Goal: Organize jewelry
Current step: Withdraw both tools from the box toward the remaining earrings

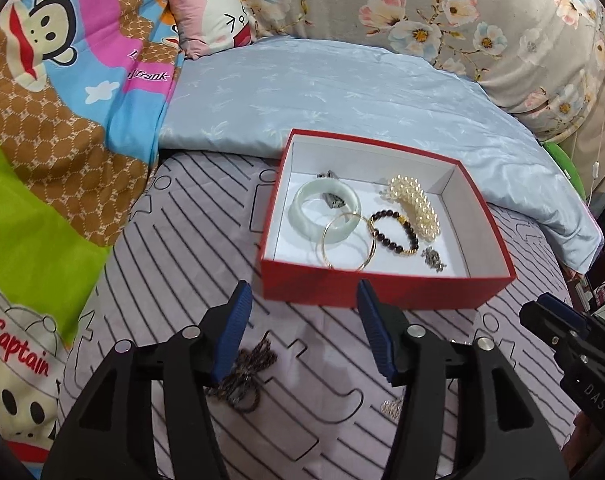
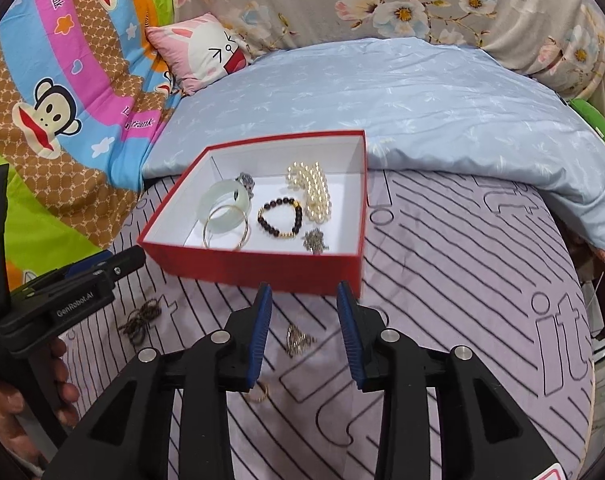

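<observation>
While both grippers' jaws stand spread and empty, the chain (image 2: 298,338) lies between the right gripper (image 2: 304,334) jaws, the cord (image 1: 244,376) by the left gripper (image 1: 302,332).

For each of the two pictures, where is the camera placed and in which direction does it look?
Left wrist: on the left gripper, looking down and forward at the red box; open jaws show, with the right gripper at the right edge.
Right wrist: on the right gripper, facing likewise; the left gripper and a hand show at left.
Shared: box, dark hair ties, striped sheet.
</observation>
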Available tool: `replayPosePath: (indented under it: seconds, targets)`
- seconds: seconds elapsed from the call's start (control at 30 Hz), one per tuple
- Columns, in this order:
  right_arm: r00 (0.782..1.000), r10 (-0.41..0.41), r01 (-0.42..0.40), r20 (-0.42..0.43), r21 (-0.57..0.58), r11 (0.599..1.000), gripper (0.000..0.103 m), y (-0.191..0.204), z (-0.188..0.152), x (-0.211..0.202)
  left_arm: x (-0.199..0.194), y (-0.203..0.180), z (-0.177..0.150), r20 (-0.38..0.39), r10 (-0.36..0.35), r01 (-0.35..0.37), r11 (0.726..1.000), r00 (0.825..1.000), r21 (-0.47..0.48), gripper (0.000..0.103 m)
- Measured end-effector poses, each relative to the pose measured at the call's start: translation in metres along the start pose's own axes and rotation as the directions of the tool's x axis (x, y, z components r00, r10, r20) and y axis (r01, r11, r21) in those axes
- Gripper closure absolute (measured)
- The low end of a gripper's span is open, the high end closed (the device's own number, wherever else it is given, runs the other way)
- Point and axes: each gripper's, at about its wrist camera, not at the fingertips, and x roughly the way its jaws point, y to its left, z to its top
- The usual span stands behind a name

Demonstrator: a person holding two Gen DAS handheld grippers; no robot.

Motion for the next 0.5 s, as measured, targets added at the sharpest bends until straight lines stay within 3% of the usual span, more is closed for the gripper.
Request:
replayPosePath:
  seconds: [0.07, 0.17, 0.27, 0.4, 0.5]
  targets:
    - [1.0, -0.004, 0.004, -0.01, 0.003, 1.0, 0.066, -0.001, -0.011, -0.004, -0.005, 0.004, -0.009, -0.005, 0.009, -0.009, 1.0, 1.0, -0.005, 0.049]
    - [1.0, -0.025, 0.025, -0.015, -0.006, 1.0, 0.061, 0.0, -0.024, -0.008, -0.011, 0.009, -0.022, -0.007, 0.027, -0.027, 1.0, 1.0, -0.009, 0.036]
    - [0.999, -0.036, 0.036, -0.024, -0.001, 0.999, 0.056, 0.0, -0.038, -0.01, -0.014, 0.013, -0.037, -0.024, 0.047, -0.047, 0.999, 0.999, 0.002, 0.036]
    - [0.999, -0.032, 0.032, -0.044, 0.005, 0.999, 0.056, 0.0, -0.056, -0.012, -0.017, 0.02, -0.057, -0.05, 0.05, -0.051, 0.999, 0.997, -0.014, 0.027]
    - [0.998, -0.024, 0.025, -0.06, 0.018, 1.0, 0.056, 0.0, -0.069, -0.013, -0.02, 0.023, -0.071, -0.063, 0.057, -0.058, 0.998, 0.996, -0.016, 0.027]
